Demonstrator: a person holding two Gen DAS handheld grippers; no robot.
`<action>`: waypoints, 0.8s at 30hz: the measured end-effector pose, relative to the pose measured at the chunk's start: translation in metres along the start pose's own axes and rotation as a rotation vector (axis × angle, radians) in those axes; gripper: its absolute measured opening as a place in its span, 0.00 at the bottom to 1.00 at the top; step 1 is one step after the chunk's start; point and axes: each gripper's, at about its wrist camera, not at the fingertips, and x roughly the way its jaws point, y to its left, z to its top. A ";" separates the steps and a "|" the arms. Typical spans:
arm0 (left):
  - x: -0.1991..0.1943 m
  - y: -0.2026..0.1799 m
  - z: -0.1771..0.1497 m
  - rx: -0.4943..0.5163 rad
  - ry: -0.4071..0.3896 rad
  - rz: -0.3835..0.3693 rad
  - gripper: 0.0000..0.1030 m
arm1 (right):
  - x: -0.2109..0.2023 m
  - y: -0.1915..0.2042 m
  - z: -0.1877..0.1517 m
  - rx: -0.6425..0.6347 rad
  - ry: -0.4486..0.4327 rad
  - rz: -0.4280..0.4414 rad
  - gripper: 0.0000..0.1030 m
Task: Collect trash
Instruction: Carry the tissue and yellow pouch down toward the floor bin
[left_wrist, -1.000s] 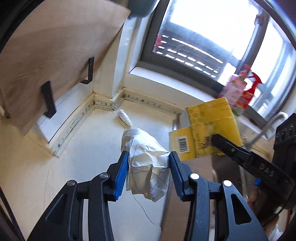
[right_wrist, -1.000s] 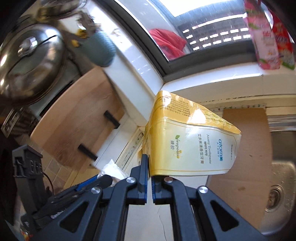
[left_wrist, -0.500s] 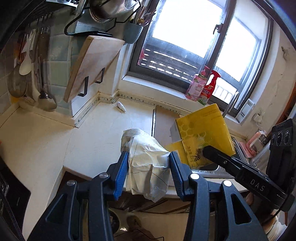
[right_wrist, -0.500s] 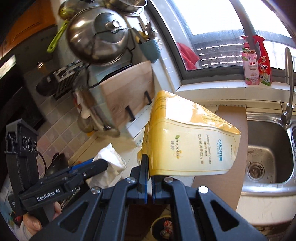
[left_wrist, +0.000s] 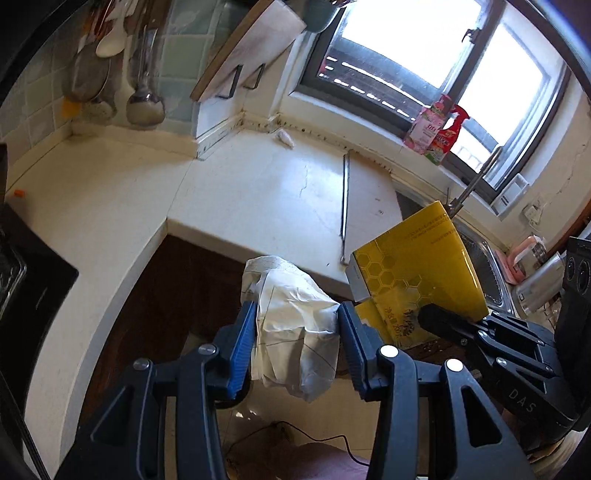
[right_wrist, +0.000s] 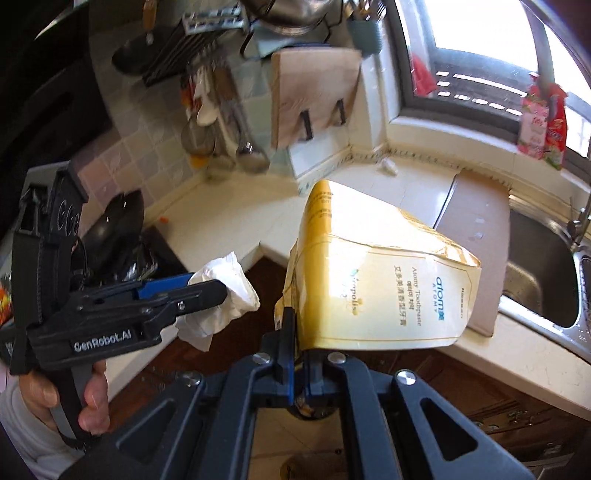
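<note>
My left gripper (left_wrist: 297, 328) is shut on a crumpled white paper (left_wrist: 295, 328) and holds it in the air in front of the white counter (left_wrist: 258, 192), over the dark cabinet front. The paper and left gripper also show in the right wrist view (right_wrist: 221, 302). My right gripper (right_wrist: 298, 332) is shut on the edge of a yellow toothpaste box (right_wrist: 380, 288), held off the counter to the right of the paper. The box shows in the left wrist view (left_wrist: 417, 273) too.
A steel sink (right_wrist: 543, 273) with a tap lies right, beside a brown board (right_wrist: 476, 236). A small white tube (left_wrist: 285, 137) lies at the counter's back. A cutting board (left_wrist: 251, 48), ladles (left_wrist: 142, 103), spray bottles (left_wrist: 439, 136) and a black stove (left_wrist: 26, 273) ring the counter.
Both grippers have pulled back and down from the counter with their loads. The counter edge and cabinet front now show below the paper and box.
</note>
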 end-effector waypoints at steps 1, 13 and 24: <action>0.007 0.008 -0.006 -0.021 0.020 0.013 0.42 | 0.010 0.000 -0.004 -0.010 0.031 0.007 0.03; 0.131 0.089 -0.113 -0.233 0.267 0.122 0.42 | 0.178 -0.029 -0.109 -0.009 0.449 0.041 0.03; 0.290 0.168 -0.203 -0.389 0.429 0.160 0.44 | 0.319 -0.058 -0.214 0.055 0.692 0.033 0.03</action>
